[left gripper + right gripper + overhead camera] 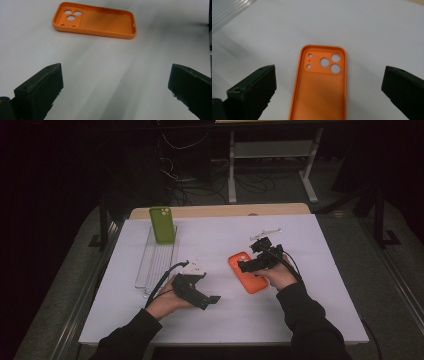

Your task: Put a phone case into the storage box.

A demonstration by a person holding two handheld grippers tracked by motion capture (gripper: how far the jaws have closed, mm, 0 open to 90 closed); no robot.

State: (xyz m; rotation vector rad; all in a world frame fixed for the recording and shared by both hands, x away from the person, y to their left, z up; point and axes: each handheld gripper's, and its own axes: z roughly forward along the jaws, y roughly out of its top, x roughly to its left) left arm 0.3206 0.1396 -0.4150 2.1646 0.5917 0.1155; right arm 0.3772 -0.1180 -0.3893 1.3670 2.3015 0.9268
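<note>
The room behind is too dark to make out. On the white bench an orange phone case lies hollow side up, partly hidden under the right claw, which gapes wide; the left claw, also wide open, holds nothing.

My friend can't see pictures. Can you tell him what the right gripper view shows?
An empty orange phone case lies open side up on a white table, camera holes at its far end. The right gripper hovers over it, open, with a black jaw on each side.

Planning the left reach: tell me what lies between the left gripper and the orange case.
Nothing: the left gripper view shows bare white table between the left gripper and orange case.
</note>
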